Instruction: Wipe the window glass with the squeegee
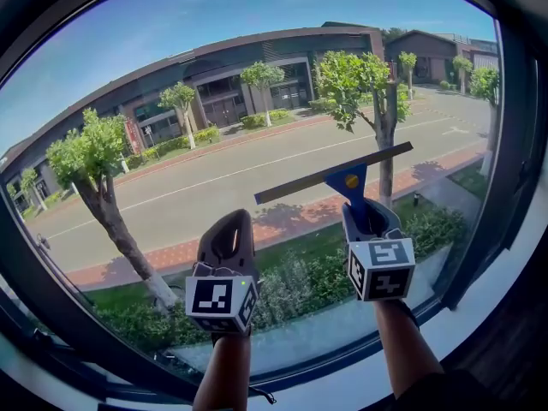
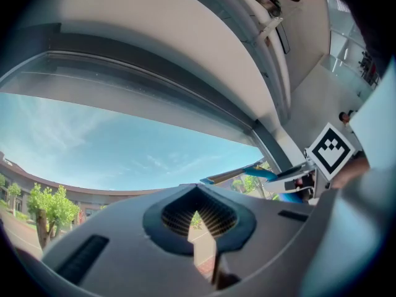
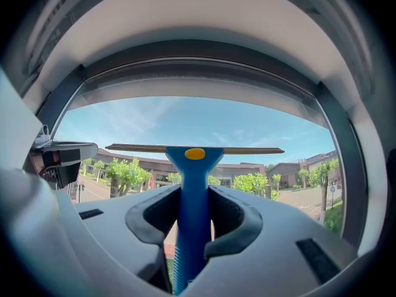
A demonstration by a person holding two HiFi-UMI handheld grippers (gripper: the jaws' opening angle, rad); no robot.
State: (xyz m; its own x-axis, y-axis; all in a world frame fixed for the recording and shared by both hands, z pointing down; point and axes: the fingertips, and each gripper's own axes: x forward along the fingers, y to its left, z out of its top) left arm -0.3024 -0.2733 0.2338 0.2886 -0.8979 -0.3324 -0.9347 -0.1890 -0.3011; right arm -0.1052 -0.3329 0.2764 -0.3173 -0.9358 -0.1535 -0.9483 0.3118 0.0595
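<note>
Evidently a wiping stroke is in hand. At lower centre-left of the head view, the left gripper (image 1: 229, 228) stands idle on an upright forearm, its jaws together on nothing. To its right, the right gripper (image 1: 369, 219), forearm also upright, is clamped on the blue-handled squeegee with the long dark blade (image 1: 350, 179). The blade slants mid-frame at the large clear window glass (image 1: 214, 67). Next likely comes a steady, flat pull.

The right gripper (image 3: 193, 223) grips the squeegee (image 3: 194, 169) by its blue handle, blade level across the window glass (image 3: 185, 119).
</note>
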